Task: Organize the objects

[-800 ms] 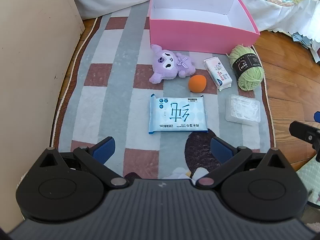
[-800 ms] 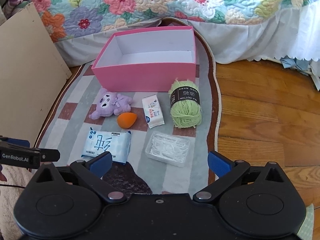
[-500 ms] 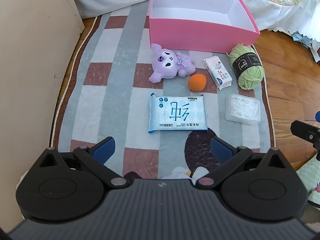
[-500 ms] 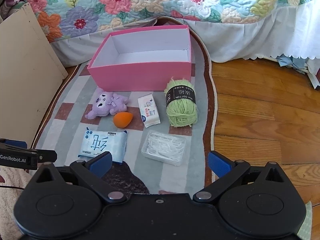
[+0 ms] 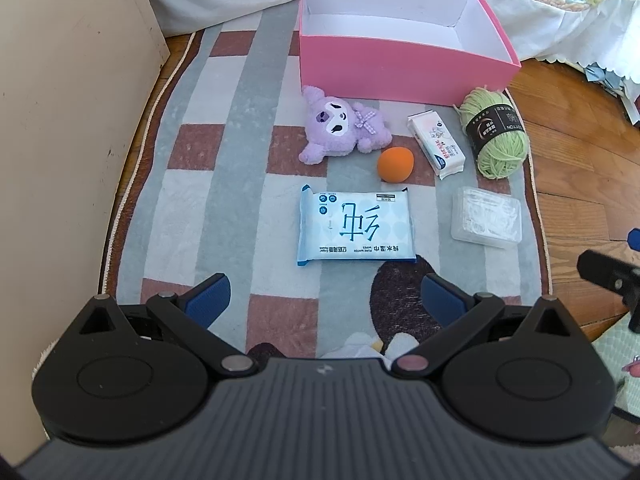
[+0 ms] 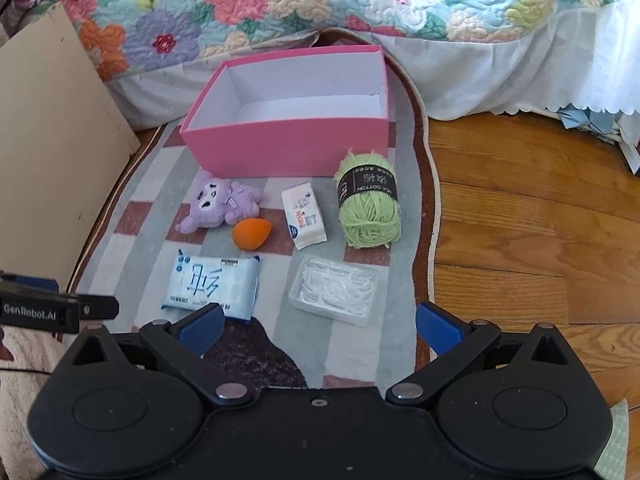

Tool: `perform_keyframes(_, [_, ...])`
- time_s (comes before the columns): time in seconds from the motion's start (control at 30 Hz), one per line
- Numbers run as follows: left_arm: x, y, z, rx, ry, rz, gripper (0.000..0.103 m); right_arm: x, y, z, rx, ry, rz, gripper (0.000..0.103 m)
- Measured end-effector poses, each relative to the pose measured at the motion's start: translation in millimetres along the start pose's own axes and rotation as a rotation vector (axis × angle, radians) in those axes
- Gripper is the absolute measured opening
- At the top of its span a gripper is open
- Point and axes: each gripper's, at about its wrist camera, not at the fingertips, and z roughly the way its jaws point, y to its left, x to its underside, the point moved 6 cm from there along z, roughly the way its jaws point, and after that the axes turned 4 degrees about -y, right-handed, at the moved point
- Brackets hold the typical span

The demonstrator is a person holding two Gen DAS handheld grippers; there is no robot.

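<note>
An empty pink box (image 5: 400,68) (image 6: 280,148) stands at the far end of the rug. In front of it lie a purple plush toy (image 5: 340,128) (image 6: 218,206), an orange sponge (image 5: 395,164) (image 6: 251,233), a small tissue pack (image 5: 436,144) (image 6: 304,216), a green yarn ball (image 5: 496,136) (image 6: 368,208), a blue wet-wipes pack (image 5: 354,226) (image 6: 212,286) and a clear plastic case (image 5: 486,222) (image 6: 334,290). My left gripper (image 5: 324,300) is open and empty, short of the wipes pack. My right gripper (image 6: 318,326) is open and empty, just short of the clear case.
The checked rug (image 5: 224,184) lies on a wooden floor (image 6: 540,220). A beige board (image 5: 60,120) stands along the left. A bed with a floral quilt (image 6: 320,4) and white skirt rises behind the box. The other gripper's tip shows at the right edge of the left wrist view (image 5: 608,276).
The right gripper has drawn slightly nearer the objects and shifted right, so they sit a little more to the left. The left gripper has barely moved. Both stay open.
</note>
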Motion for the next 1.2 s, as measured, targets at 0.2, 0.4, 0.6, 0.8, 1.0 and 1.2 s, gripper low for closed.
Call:
perform_keyframes(0.2, [0.1, -0.1, 0.1, 0.000, -0.001, 0.000, 0.103, 0.8, 0.8, -0.4, -0.010, 0.005, -0.003, 0.103])
perform_keyframes(0.4, [-0.1, 1.4, -0.7, -0.002, -0.003, 0.004, 0.103, 4.3, 5.0, 5.1, -0.015, 0.043, -0.030, 0.103])
perform_keyframes(0.6, [0.3, 2.4, -1.2, -0.001, -0.001, 0.013, 0.103, 7.4, 8.8, 7.3, -0.021, 0.073, -0.056, 0.103])
perform_keyframes(0.8, [1.1, -0.3, -2.4, 0.004, -0.005, 0.017, 0.103, 7.5, 11.9, 5.8, -0.006, 0.078, -0.093, 0.103])
perform_keyframes(1.0, [0.5, -2.1, -2.8, 0.012, -0.019, 0.005, 0.103, 7.5, 11.2, 7.4, 0.001, 0.085, -0.113, 0.103])
perform_keyframes(1.2, [-6.1, -2.3, -6.8, -0.021, -0.053, 0.010, 0.103, 1.0, 2.6, 3.2, -0.028, 0.071, -0.119, 0.094])
